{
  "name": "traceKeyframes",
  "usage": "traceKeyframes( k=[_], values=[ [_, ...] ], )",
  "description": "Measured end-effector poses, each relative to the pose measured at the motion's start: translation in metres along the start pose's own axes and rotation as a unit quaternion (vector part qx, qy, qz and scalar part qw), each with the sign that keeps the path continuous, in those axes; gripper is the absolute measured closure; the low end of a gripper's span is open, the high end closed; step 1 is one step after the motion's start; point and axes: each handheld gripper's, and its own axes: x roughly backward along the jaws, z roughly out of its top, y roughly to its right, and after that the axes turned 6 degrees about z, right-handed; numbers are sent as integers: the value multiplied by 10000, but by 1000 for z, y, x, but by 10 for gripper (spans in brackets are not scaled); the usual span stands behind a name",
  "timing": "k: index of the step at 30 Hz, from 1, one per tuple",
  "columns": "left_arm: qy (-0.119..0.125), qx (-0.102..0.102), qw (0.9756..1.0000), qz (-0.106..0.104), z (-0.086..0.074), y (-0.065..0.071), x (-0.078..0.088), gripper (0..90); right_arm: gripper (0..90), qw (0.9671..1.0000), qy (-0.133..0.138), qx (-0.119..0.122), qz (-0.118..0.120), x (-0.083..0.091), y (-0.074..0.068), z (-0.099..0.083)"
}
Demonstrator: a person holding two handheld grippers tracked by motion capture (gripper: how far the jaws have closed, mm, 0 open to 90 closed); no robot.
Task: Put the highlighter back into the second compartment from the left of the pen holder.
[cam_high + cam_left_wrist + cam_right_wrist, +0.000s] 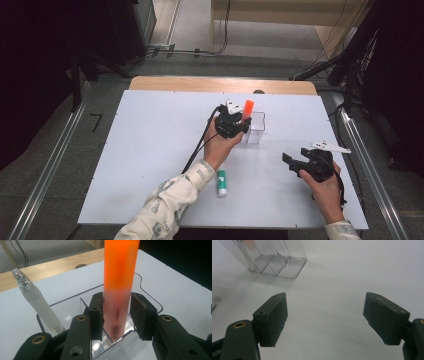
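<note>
Seemingly light and rigid, the orange, frosted-ended plastic marker [120, 282] stands upright in the clear plastic box [75, 302] at the frame's centre, between the left gripper's [117, 315] barely parted jaws; its slick barrel suits a low hold, while the right gripper [325, 317] gapes empty

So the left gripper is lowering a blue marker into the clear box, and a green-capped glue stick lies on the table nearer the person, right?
Not quite: the marker is orange, not blue, as the left gripper view shows. The rest holds: the left gripper has it standing in the clear box, and the green-capped glue stick lies nearer the person in the high view.
</note>
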Motion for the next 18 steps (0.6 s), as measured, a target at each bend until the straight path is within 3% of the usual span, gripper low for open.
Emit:
traceKeyframes(
  k=[10,18],
  values=[
    [97,1,9999,-69,-4,2,11,572,183,10000,-25,2,4,-1,-1,-1],
    [173,66,9998,-35,-7,-1,24,470,183,10000,-23,30,-2,-2,-2,-1]
  ],
)
